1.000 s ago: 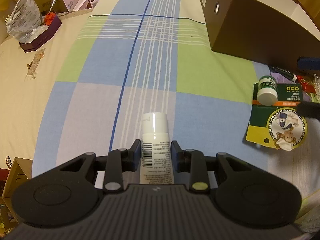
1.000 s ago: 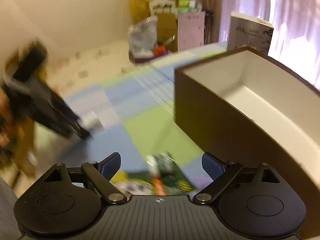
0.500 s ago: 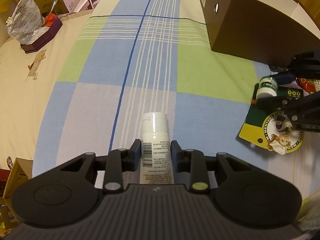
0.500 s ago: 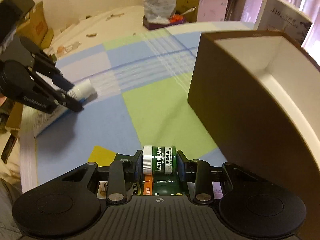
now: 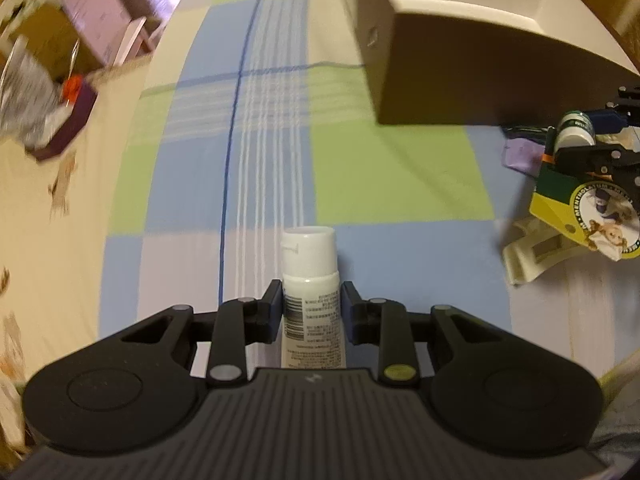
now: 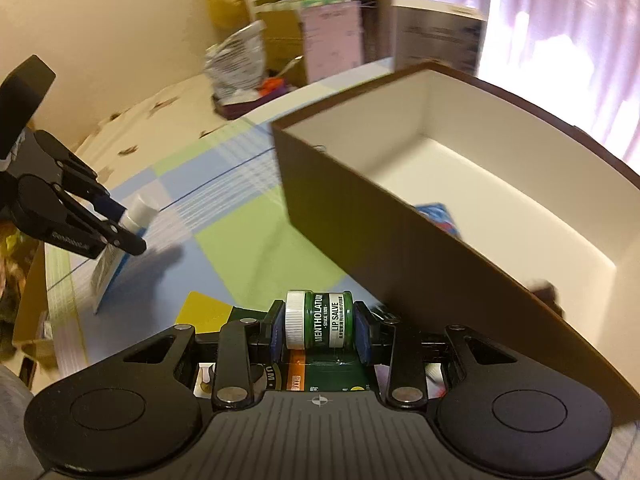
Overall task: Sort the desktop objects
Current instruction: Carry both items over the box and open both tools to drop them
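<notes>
Left wrist view: the left gripper (image 5: 311, 306) is clenched on a white tube (image 5: 310, 280), cap pointing forward, carried above the checked cloth (image 5: 392, 176). The brown box (image 5: 472, 76) stands ahead and to the right, its near corner jutting toward us. My read: the tube needs height before it swings right, or the cap clips that wall. Plenty of bare cloth lies straight ahead; off to the right the other gripper crowds the lane.

Right wrist view: the right gripper (image 6: 319, 330) grasps a green lip salve jar (image 6: 318, 319) sideways, its backing card (image 6: 320, 374) trailing underneath. The box's dark wall rises just to the right, the white interior open beyond with something blue lying inside. Best bet: clear the rim fully so the card doesn't snag, then lower into the bare floor.
</notes>
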The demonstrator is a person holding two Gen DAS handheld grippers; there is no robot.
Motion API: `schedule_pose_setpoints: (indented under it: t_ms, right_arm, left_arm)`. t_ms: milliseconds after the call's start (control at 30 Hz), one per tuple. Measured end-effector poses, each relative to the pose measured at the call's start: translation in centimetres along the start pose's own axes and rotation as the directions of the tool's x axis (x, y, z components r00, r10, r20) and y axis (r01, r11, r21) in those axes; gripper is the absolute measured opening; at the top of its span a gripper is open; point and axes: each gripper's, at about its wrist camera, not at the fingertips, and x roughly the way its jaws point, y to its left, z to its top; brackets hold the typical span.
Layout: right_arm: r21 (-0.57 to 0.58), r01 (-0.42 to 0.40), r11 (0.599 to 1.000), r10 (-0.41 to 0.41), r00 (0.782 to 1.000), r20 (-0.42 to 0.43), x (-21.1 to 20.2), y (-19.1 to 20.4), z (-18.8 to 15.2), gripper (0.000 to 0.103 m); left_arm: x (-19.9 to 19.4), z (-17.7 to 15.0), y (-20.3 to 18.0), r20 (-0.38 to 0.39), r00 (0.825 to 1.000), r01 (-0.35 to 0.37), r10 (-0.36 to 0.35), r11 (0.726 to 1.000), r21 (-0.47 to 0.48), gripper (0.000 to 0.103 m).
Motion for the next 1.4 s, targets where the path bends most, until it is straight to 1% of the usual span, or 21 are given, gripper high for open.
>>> schedule_pose_setpoints:
  t_ms: [133, 233, 367, 433, 567, 633, 667, 733, 833, 933, 967, 1100, 1133, 1167, 1200, 1267, 1400]
  right_arm:
    - [0.048, 0.02, 0.999, -0.021, 1.0, 0.02, -3.2, -2.1, -0.4, 0.037]
    - [0.062, 0.024, 0.998, -0.027, 0.999, 0.047, -5.8, -3.6, 0.1, 0.037]
    - [0.065, 0.037, 0.997, -0.043, 0.995, 0.095, -9.2, -5.7, 1.6, 0.037]
    - [0.063, 0.06, 0.996, -0.067, 0.991, 0.115, -10.5, -6.7, 2.7, 0.037]
    - [0.063, 0.14, 0.988, -0.146, 0.984, 0.097, -9.6, -9.0, 4.7, 0.037]
    - [0.063, 0.181, 0.982, -0.186, 0.979, 0.088, -9.2, -10.1, 5.7, 0.037]
    - [0.062, 0.201, 0.978, -0.205, 0.975, 0.083, -8.9, -10.7, 6.2, 0.037]
    - [0.061, 0.241, 0.969, -0.245, 0.967, 0.074, -8.5, -11.8, 7.2, 0.037]
    - [0.062, 0.283, 0.957, -0.285, 0.958, 0.036, -6.4, -13.6, 7.9, 0.037]
    - [0.078, 0.318, 0.945, -0.318, 0.948, -0.005, -4.2, -15.4, 8.3, 0.037]
    - [0.086, 0.324, 0.942, -0.324, 0.946, -0.015, -3.7, -16.0, 8.2, 0.037]
    - [0.11, 0.347, 0.932, -0.341, 0.938, -0.064, -0.8, -18.4, 8.1, 0.037]
    - [0.114, 0.348, 0.93, -0.342, 0.937, -0.074, -0.2, -18.9, 8.1, 0.037]
    - [0.119, 0.348, 0.93, -0.341, 0.937, -0.075, 0.2, -19.2, 8.1, 0.037]
    - [0.124, 0.347, 0.93, -0.34, 0.937, -0.076, 0.6, -19.5, 8.1, 0.037]
    - [0.137, 0.336, 0.932, -0.329, 0.942, -0.073, 0.9, -19.8, 8.0, 0.037]
    - [0.122, 0.331, 0.936, -0.323, 0.943, -0.081, 1.7, -20.0, 8.3, 0.037]
  left_arm:
    - [-2.3, 2.4, -1.3, 0.037, 0.999, 0.027, -0.032, 0.993, 0.113, 0.025]
    - [-4.2, 4.8, -2.7, 0.073, 0.995, 0.046, -0.063, 0.975, 0.217, 0.025]
    - [-6.5, 8.8, -5.0, 0.118, 0.985, 0.078, -0.125, 0.937, 0.339, 0.025]
    - [-7.3, 10.8, -6.4, 0.149, 0.978, 0.074, -0.144, 0.915, 0.398, 0.025]
    - [-7.4, 15.1, -9.7, 0.199, 0.968, 0.04, -0.155, 0.873, 0.486, 0.026]
    - [-6.7, 17.2, -11.0, 0.208, 0.966, 0.029, -0.154, 0.864, 0.503, 0.026]
    - [-6.0, 18.4, -11.6, 0.208, 0.966, 0.028, -0.152, 0.864, 0.503, 0.026]
    - [-4.8, 20.8, -12.5, 0.206, 0.967, 0.03, -0.151, 0.868, 0.497, 0.026]
    - [-2.8, 23.7, -13.4, 0.201, 0.97, 0.024, -0.136, 0.877, 0.481, 0.026]
    - [-0.3, 25.8, -14.0, 0.188, 0.976, 0.011, -0.113, 0.881, 0.473, 0.026]
    - [0.9, 26.4, -14.1, 0.17, 0.979, 0.018, -0.109, 0.885, 0.465, 0.026]
    - [5.2, 27.6, -14.1, 0.098, 0.992, 0.035, -0.085, 0.9, 0.435, 0.025]
    - [6.1, 27.8, -14.0, 0.084, 0.993, 0.035, -0.079, 0.901, 0.432, 0.022]
    - [6.6, 27.9, -13.9, 0.08, 0.994, 0.034, -0.076, 0.903, 0.429, 0.005]
    - [6.7, 27.9, -13.7, 0.079, 0.994, 0.038, -0.079, 0.904, 0.426, 0.003]
    - [6.6, 28.0, -13.3, 0.075, 0.993, 0.05, -0.09, 0.905, 0.422, 0.003]
    - [7.2, 27.9, -12.9, 0.069, 0.995, 0.028, -0.066, 0.891, 0.453, 0.004]
